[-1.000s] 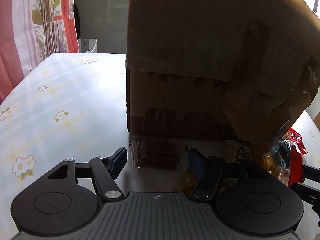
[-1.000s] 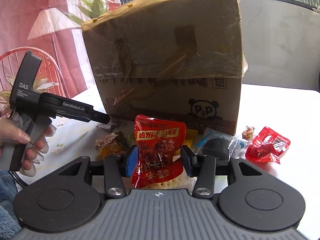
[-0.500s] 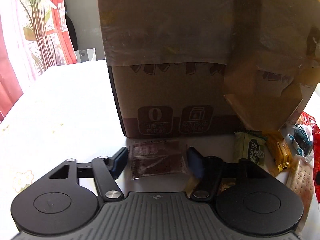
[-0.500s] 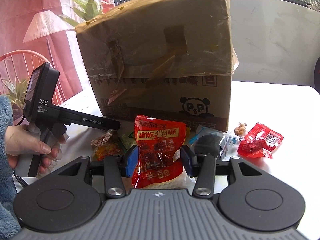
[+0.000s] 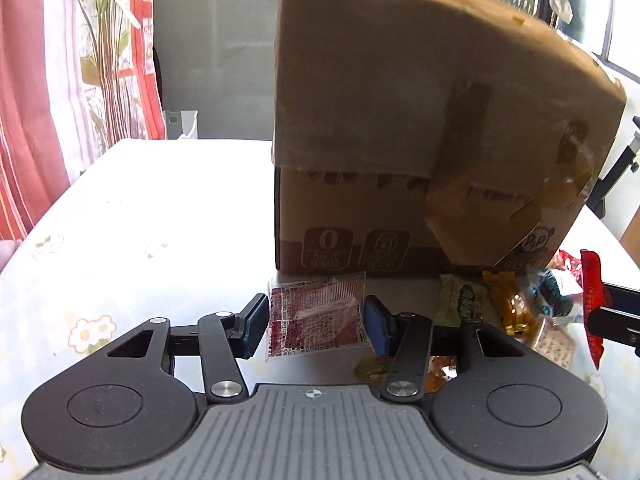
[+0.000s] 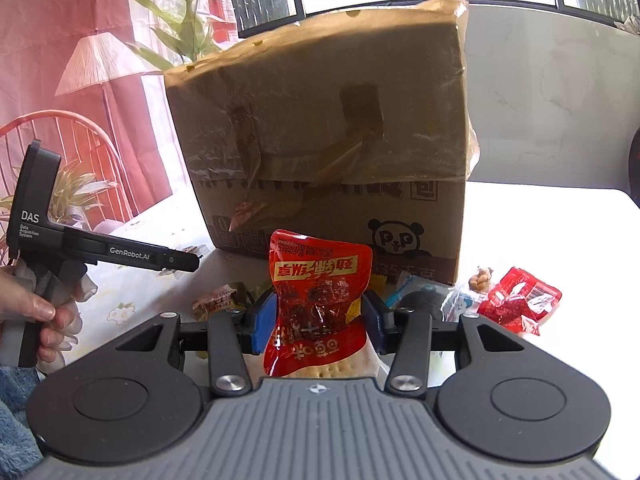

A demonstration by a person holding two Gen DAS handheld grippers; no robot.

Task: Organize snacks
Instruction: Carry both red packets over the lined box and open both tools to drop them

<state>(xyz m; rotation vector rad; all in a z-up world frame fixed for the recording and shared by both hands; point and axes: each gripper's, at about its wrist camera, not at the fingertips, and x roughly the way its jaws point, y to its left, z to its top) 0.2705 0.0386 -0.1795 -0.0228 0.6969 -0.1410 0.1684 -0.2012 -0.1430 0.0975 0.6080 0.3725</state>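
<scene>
Two packets sit in my grippers, both in front of the box [image 5: 420,128]. My left gripper [image 5: 316,326] has just been closing, and its pads now pinch a clear sachet [image 5: 316,322] with a dark red filling, raised off the table [image 5: 152,208] just before the box's base. My right gripper [image 6: 316,320] grasps a red pouch [image 6: 318,300] upright, its top against the box's panda print.

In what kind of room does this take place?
Probably a home dining or living room: a table with a flowered cloth, red curtains, a floor lamp and a chair by large windows.
</scene>
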